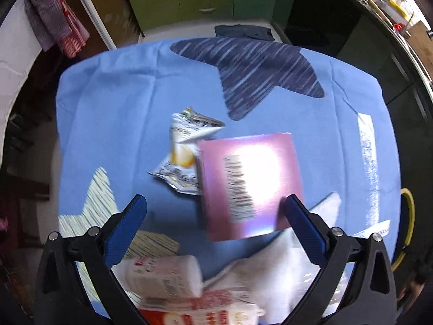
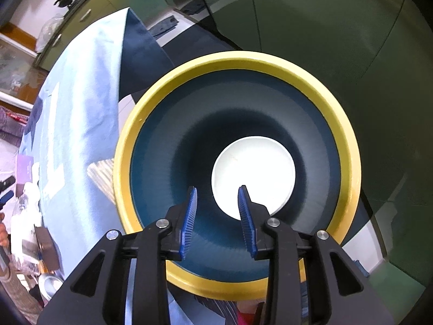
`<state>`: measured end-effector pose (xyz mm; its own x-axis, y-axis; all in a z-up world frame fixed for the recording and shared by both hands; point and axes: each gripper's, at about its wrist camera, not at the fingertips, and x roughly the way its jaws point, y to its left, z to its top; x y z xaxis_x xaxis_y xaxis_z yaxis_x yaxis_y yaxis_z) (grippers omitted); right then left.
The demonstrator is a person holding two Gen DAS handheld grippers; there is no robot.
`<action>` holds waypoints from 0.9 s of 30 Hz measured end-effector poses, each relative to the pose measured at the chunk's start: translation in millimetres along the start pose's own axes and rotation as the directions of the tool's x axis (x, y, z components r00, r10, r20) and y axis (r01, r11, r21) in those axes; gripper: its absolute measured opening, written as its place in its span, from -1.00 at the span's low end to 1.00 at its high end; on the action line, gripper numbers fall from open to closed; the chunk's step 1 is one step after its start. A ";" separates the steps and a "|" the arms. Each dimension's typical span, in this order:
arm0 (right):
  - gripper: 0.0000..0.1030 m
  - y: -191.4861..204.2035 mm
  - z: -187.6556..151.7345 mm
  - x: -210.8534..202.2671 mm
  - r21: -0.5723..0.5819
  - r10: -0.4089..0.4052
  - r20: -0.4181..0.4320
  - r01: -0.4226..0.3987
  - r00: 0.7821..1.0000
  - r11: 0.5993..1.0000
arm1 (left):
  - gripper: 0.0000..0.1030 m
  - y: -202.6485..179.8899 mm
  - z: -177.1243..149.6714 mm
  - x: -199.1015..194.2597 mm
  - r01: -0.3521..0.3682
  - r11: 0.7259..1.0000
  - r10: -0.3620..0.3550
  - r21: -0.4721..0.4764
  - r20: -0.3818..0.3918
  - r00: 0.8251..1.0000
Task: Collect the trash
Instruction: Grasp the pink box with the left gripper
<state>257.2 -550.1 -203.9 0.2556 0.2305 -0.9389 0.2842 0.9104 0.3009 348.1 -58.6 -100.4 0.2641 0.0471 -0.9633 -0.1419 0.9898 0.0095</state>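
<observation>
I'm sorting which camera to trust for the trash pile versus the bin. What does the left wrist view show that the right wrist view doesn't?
Only the left wrist view: the left gripper open over the pink box, a crumpled wrapper beside it, and a white carton nearer the camera.

Only the right wrist view: the bin's inside, with a white disc at its bottom, and the right gripper empty above it, fingers apart.

Both: the blue tablecloth and the bin's yellow rim.
</observation>
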 end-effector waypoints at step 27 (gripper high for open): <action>-0.29 -20.7 -18.8 -26.3 -0.007 0.075 0.057 -0.075 0.996 0.997 | 0.41 -19.7 -2.7 8.0 0.041 0.999 -0.042 -0.023 -0.031 0.999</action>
<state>227.2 -568.5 -188.6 0.3285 0.2785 -0.9025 0.2579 0.8928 0.3694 350.5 -78.1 -109.0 0.2404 0.0016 -0.9707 -0.1532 0.9875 -0.0363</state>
